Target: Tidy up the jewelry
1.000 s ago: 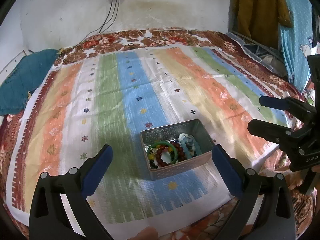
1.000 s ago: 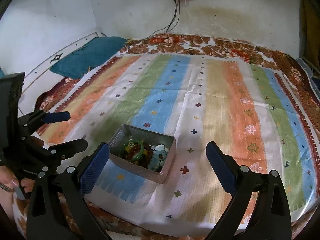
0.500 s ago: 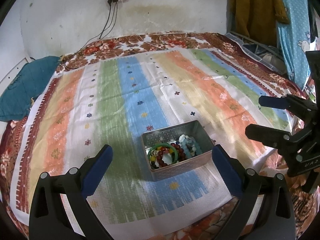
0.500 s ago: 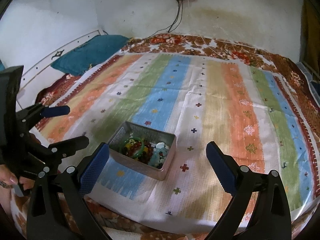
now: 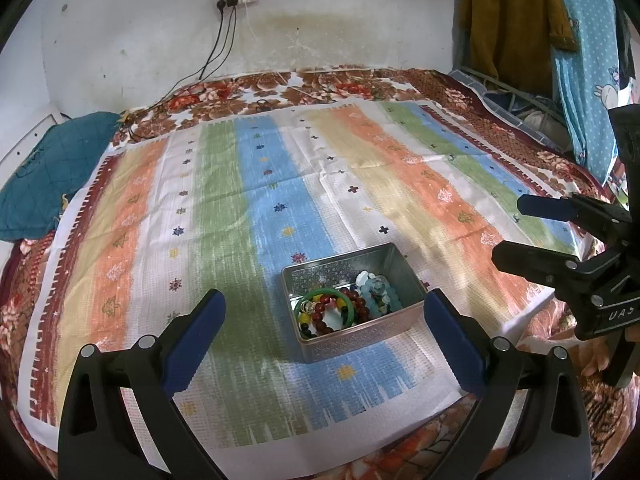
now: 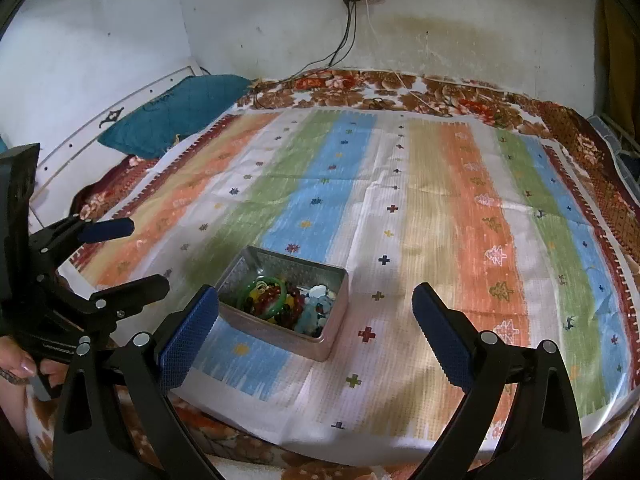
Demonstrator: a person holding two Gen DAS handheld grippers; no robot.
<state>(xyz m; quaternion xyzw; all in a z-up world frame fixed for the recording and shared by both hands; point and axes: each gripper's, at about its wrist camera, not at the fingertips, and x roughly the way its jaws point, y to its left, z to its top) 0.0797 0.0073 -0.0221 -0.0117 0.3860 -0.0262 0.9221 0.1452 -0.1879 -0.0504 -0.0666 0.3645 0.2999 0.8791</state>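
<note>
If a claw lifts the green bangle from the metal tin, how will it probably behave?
The green bangle looks like a rigid, glossy ring, so it probably keeps its shape but may slip. It lies among beaded bracelets in the metal tin, so strands might snag and rise too.

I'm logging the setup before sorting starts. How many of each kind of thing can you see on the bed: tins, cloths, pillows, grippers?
Tin: 1, holding a heap of jewelry too tangled to count
Striped cloth: 1
Teal pillow: 1
Grippers: 2, left gripper and right gripper, both open
Total: 5
</note>
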